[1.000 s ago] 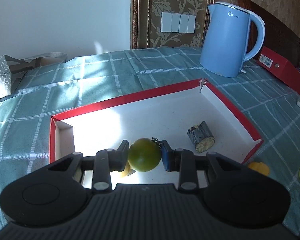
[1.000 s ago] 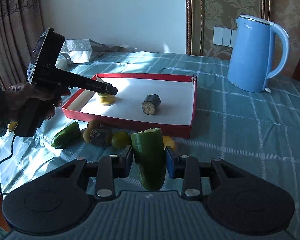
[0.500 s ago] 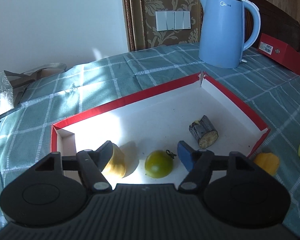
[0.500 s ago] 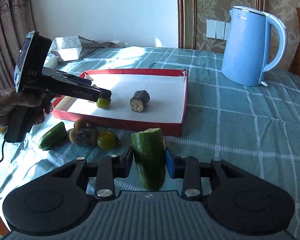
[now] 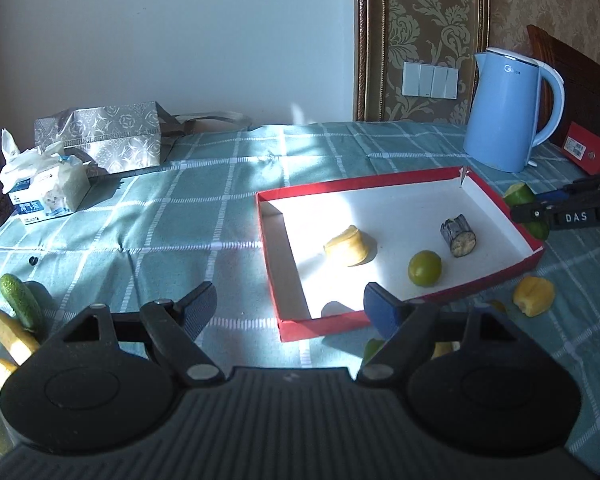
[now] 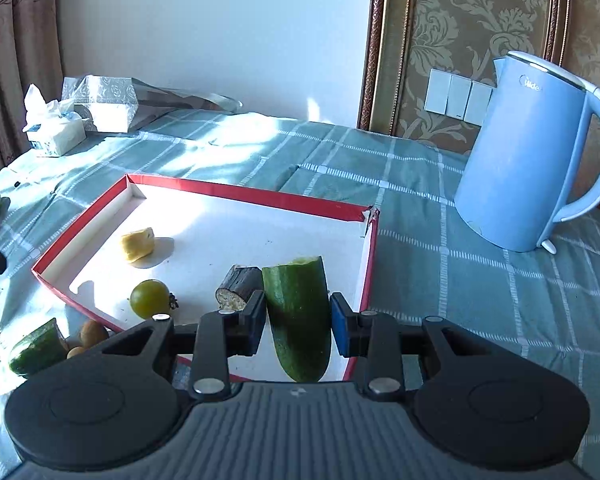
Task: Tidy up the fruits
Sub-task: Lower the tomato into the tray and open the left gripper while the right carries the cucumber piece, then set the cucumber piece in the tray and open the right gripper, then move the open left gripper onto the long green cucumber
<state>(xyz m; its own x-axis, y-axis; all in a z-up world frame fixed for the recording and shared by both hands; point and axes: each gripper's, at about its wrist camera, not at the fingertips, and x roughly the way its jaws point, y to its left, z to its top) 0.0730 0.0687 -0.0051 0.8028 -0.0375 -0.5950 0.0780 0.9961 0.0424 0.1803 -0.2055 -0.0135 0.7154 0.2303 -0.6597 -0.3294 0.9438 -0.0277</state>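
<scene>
A red-rimmed white tray (image 5: 269, 264) holds a green tomato (image 5: 425, 269), a yellow fruit piece (image 5: 348, 246) and a dark eggplant chunk (image 5: 458, 230). My left gripper (image 5: 289, 303) is open and empty, just outside the tray's near left corner. My right gripper (image 6: 298, 316) is shut on a cut cucumber half (image 6: 298, 308), held above the tray's (image 6: 240, 192) near right corner, beside the eggplant chunk (image 6: 238, 286). The tomato (image 6: 150, 298) and the yellow piece (image 6: 137, 245) lie to its left.
A blue kettle (image 6: 528, 152) stands right of the tray, a red box (image 5: 588, 152) behind it. Loose on the cloth: a yellow pepper piece (image 5: 534, 295), a cucumber (image 5: 18, 300), a cucumber piece (image 6: 36, 346), a kiwi (image 6: 94, 332). A tissue box (image 5: 46, 188) and a silver bag (image 5: 100, 136) sit far left.
My left gripper opened, left the green tomato in the tray and drew back out to the left. My right gripper carried the cucumber half forward over the tray's near edge.
</scene>
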